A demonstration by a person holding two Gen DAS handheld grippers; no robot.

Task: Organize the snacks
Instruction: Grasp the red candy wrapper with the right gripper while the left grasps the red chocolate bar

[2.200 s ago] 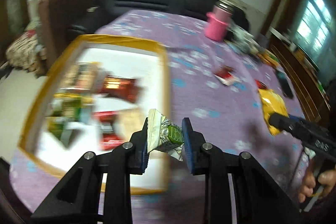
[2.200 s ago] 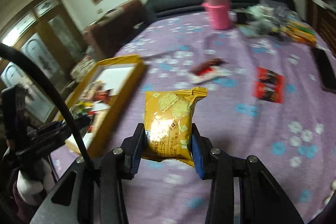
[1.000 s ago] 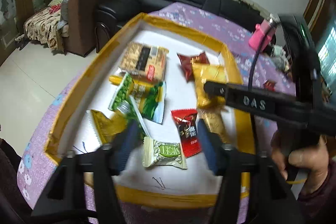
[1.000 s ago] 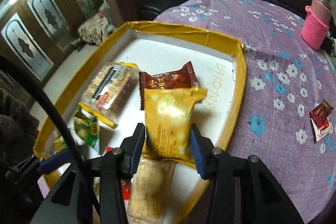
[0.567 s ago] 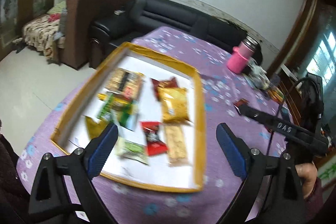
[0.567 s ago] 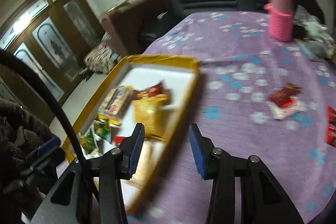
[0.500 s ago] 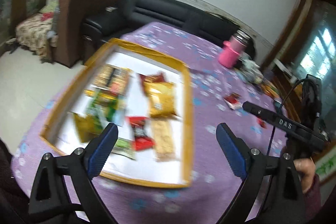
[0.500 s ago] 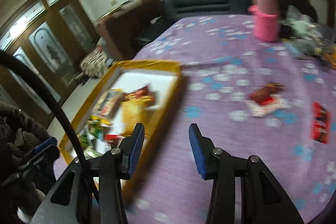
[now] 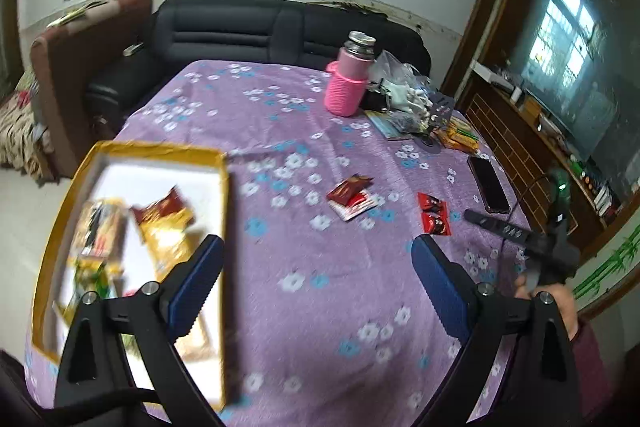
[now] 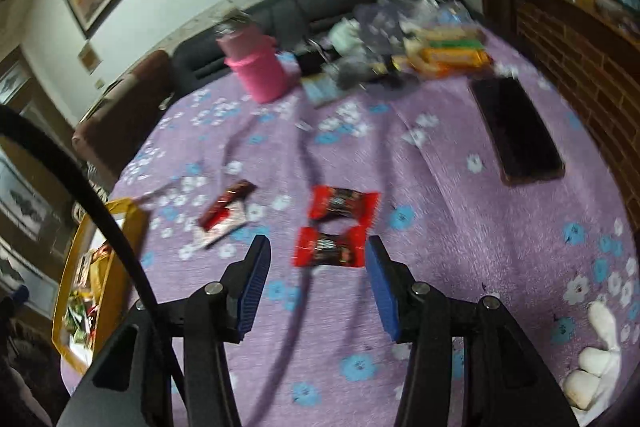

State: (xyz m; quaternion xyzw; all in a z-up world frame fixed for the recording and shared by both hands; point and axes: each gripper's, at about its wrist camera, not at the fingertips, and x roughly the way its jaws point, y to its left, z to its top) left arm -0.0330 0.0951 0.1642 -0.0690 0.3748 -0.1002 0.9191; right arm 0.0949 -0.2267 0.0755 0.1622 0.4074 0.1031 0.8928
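On the counter (image 9: 320,307), covered in a purple cloth with white and blue flowers, we are holding both grippers empty above the surface. Our left gripper (image 9: 316,283) is hovering with its blue-padded fingers (image 9: 194,283) spread wide, nothing between them. At its nine o'clock the shallow yellow-rimmed cardboard tray (image 9: 226,227) is lying with several snack packets inside, among them a yellow biscuit packet (image 9: 166,239) and a dark red wrapper (image 9: 160,207); blur is hiding the rest. Our right gripper (image 10: 316,283) is also standing open at a medium gap, and a small red candy packet (image 10: 330,247) is lying flat on the cloth between its fingertips, touching neither as far as we can tell. A second red candy packet (image 10: 344,205) is sitting just beyond it at twelve o'clock, the two nearly touching. At ten o'clock a dark red and white wrapper (image 10: 224,215) is lying loose. Farther off a pink knitted-sleeve bottle (image 10: 258,67) is standing upright at eleven o'clock, and a black phone (image 10: 516,131) is lying at two o'clock.
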